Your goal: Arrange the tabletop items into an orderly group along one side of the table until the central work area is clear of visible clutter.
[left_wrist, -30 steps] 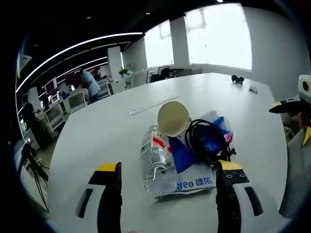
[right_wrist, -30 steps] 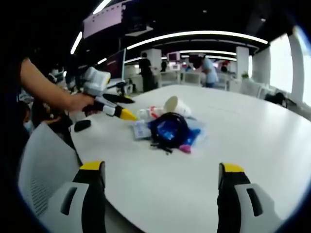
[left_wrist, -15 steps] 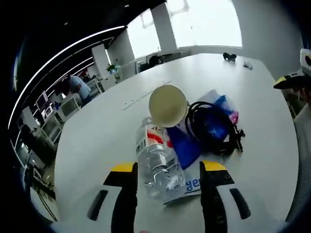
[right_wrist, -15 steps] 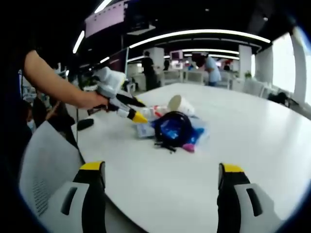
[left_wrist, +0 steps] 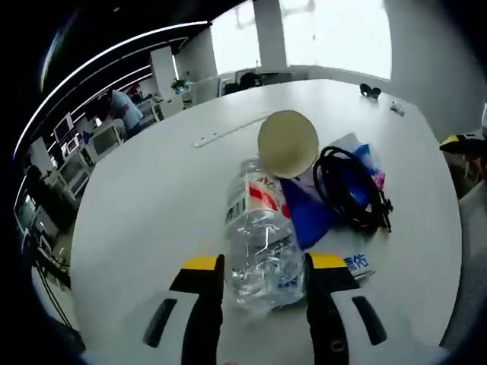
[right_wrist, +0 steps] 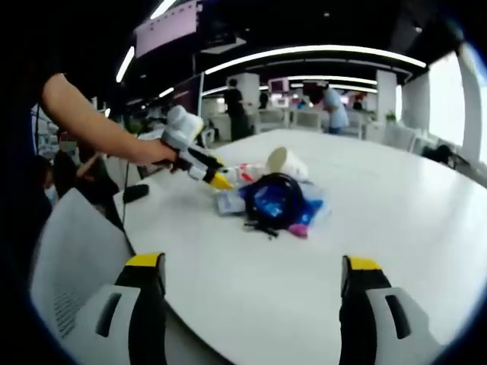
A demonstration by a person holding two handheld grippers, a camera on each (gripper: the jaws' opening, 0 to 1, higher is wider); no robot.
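Your left gripper (left_wrist: 259, 266) has closed its jaws around the crumpled clear plastic bottle (left_wrist: 261, 239), lying near the white table's (left_wrist: 152, 198) near edge. Squeeze harder and it may squirt out against the paper cup (left_wrist: 288, 143). Your right gripper (right_wrist: 247, 266) hangs wide open, holding nothing.

The left gripper view looks steeply down from close above the clear bottle (left_wrist: 262, 247), facing across the table (left_wrist: 152, 198) toward the windows. The right gripper view sits low at the table (right_wrist: 396, 220) edge, well back, facing the office. Both share the cup (left_wrist: 288, 143) (right_wrist: 278, 163) and black cable (left_wrist: 350, 190) (right_wrist: 272, 199).
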